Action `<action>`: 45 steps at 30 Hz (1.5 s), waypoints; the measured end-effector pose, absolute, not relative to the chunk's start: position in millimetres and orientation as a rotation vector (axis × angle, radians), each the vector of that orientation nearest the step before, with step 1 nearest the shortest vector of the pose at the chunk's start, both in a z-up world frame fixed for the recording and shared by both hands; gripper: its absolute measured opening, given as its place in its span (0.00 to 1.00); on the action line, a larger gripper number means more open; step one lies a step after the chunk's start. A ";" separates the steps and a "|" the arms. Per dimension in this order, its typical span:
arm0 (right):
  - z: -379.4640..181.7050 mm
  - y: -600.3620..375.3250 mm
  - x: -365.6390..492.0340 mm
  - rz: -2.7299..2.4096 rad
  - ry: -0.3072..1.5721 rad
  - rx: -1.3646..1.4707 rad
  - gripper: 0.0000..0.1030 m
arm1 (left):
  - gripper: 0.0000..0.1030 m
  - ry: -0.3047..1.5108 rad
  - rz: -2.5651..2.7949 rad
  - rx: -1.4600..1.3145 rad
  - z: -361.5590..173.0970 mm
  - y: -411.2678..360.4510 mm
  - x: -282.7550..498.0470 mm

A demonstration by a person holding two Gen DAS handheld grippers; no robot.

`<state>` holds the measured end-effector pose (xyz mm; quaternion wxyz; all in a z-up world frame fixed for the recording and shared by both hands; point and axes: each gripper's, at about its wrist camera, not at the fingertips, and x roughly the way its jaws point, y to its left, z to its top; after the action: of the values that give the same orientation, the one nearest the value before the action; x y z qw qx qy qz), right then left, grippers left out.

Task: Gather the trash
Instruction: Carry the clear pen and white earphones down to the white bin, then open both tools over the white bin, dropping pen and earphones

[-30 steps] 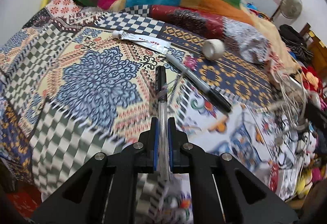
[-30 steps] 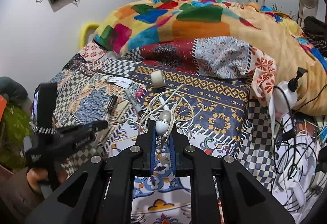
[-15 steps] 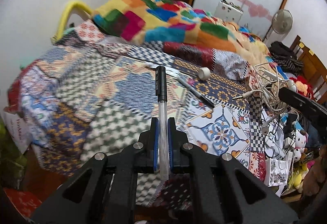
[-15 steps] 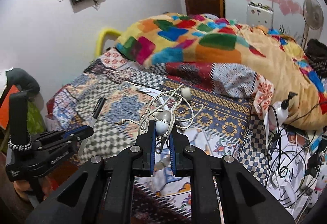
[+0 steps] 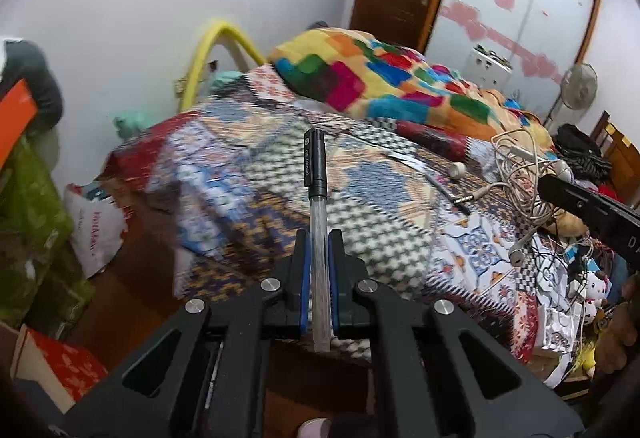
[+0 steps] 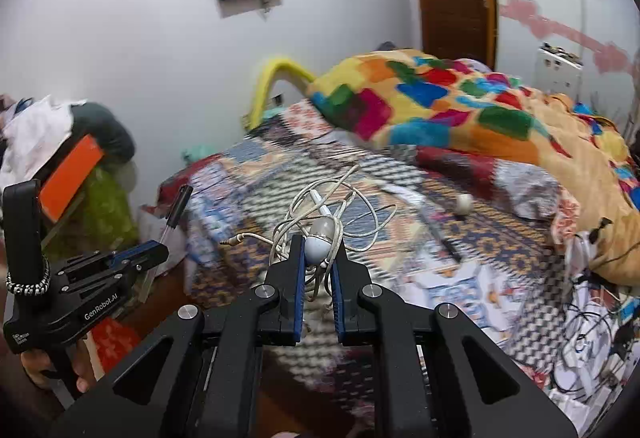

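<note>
My left gripper [image 5: 318,238] is shut on a pen [image 5: 315,166] with a clear barrel and a black cap, which sticks out forward over the bed's near corner. My right gripper [image 6: 319,244] is shut on a tangle of white earphones [image 6: 320,204], whose loops and plug hang off the jaws. Each gripper shows in the other's view: the right gripper [image 5: 550,184] with the earphones [image 5: 520,166] at the right, the left gripper [image 6: 160,252] with the pen [image 6: 176,210] at the left. A black marker [image 5: 446,192] and a small white roll [image 5: 457,169] lie on the patterned bedsheet [image 5: 384,230].
A colourful blanket [image 5: 380,82] is heaped at the bed's far side by a yellow headboard [image 5: 224,38]. A white plastic bag [image 5: 96,234] and a red box [image 5: 68,366] sit on the floor at the left. Cables and soft toys [image 5: 572,286] crowd the bed's right edge.
Both grippers have drawn back and up from the bed with the pen and the earphones still gripped. The views now take in the wall, the bed's corner and the floor at the left.
</note>
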<state>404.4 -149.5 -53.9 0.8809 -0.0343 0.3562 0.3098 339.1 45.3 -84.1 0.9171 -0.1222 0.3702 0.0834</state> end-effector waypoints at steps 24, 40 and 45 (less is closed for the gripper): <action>-156.0 38.2 309.2 0.891 1.001 -0.292 0.10 | 0.07 0.974 0.395 -0.452 -201.6 208.0 204.3; -280.4 116.9 297.5 0.908 1.256 -0.493 0.10 | 0.07 1.250 0.387 -0.525 -327.0 228.0 207.1; -304.3 132.8 304.8 0.920 1.348 -0.480 0.10 | 0.07 1.301 0.379 -0.559 -351.3 231.2 213.8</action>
<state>304.8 132.8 -304.3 0.6595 -0.2123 0.5956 0.4065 213.8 231.2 -351.3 0.7432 -0.2553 0.5937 0.1731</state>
